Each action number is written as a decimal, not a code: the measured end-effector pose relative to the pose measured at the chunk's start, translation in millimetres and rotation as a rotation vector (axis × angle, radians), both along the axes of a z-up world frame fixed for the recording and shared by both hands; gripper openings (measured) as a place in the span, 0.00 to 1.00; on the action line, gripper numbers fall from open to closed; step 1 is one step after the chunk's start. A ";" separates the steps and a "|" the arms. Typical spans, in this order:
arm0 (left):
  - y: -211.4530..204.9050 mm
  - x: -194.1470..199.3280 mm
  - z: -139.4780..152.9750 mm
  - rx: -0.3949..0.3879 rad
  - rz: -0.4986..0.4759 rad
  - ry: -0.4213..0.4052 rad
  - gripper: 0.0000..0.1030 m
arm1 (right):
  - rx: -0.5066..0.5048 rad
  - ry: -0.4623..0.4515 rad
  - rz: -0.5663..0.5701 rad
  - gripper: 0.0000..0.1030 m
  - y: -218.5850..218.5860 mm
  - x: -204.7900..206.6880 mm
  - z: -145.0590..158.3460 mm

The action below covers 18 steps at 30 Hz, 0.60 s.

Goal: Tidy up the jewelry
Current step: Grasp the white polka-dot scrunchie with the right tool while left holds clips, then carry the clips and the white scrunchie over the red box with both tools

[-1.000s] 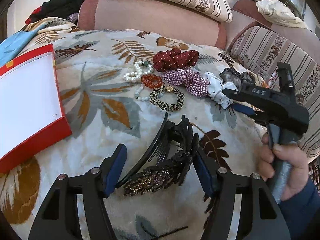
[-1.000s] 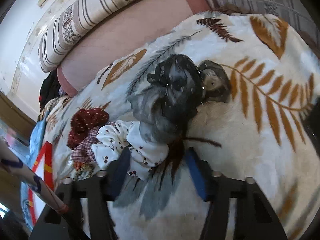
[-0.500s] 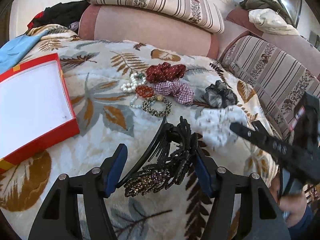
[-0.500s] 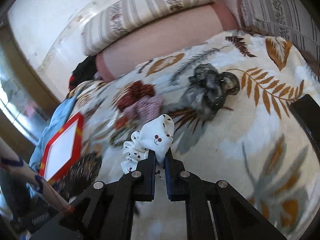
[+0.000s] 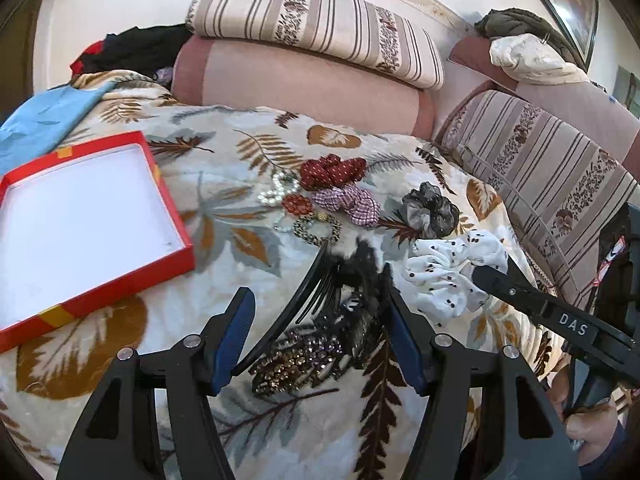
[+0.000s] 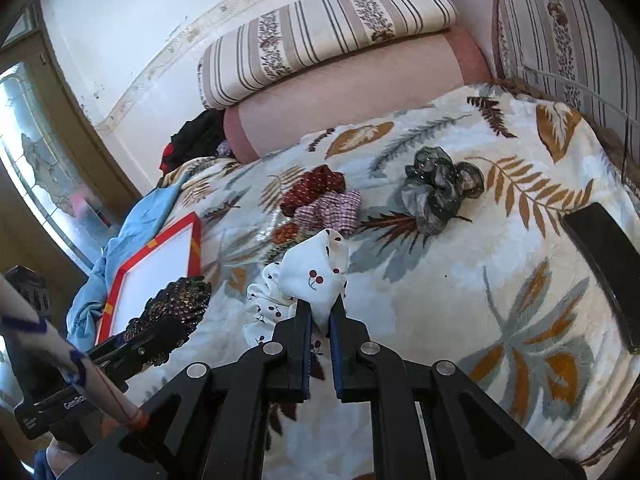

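Change: the right tongs (image 6: 320, 312), which a second ago stood spread over the white cherry-print scrunchie (image 6: 316, 276) on the blanket (image 6: 460, 280), are now pressed onto it and have lifted it clear; the left tongs (image 5: 320, 328) have kept the same hold on the black hair claw (image 5: 320, 336).
Blanket: white, with brown and grey leaves, spread over the sofa and carrying all the pieces.
Red box (image 5: 176, 264): one, shallow, white inside, lying to the left of the pile.
Hair claw: one, black, studded with dark stones, wedged between the left tongs' blue pads, which stand wide around it.
Scrunchies: four – the white one pinched in the right tongs above the blanket, a grey one (image 6: 440, 188), a dark red dotted one (image 5: 332, 170) and a pink checked one (image 5: 348, 204) touching it.
Bracelets: a pearl strand (image 5: 280, 190), a red bead ring (image 5: 296, 205) and a leopard-print ring (image 5: 318, 230), close together beside the scrunchies.
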<state>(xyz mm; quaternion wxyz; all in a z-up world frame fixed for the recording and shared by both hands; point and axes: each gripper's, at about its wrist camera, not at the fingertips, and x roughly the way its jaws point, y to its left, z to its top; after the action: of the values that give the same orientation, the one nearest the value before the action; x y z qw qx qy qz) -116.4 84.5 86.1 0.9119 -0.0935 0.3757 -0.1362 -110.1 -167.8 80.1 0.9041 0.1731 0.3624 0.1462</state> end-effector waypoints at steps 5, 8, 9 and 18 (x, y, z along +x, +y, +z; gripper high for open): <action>9.3 -9.8 12.4 0.011 0.022 -0.037 0.60 | -0.007 -0.018 0.020 0.09 9.0 -6.9 11.4; 14.0 -13.8 17.0 0.009 0.027 -0.050 0.60 | -0.016 -0.028 0.034 0.09 15.4 -10.3 16.7; 15.9 -14.3 17.3 0.007 0.028 -0.050 0.60 | -0.018 -0.029 0.037 0.09 17.6 -10.9 17.5; 31.8 -15.1 -13.7 0.029 0.017 0.043 0.61 | -0.023 -0.025 0.023 0.09 15.7 -16.8 19.8</action>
<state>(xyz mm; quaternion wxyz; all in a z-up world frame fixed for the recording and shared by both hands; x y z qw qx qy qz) -131.5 116.4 72.4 0.9060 -0.0861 0.3963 -0.1208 -127.0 -152.1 100.0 0.9088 0.1568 0.3545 0.1546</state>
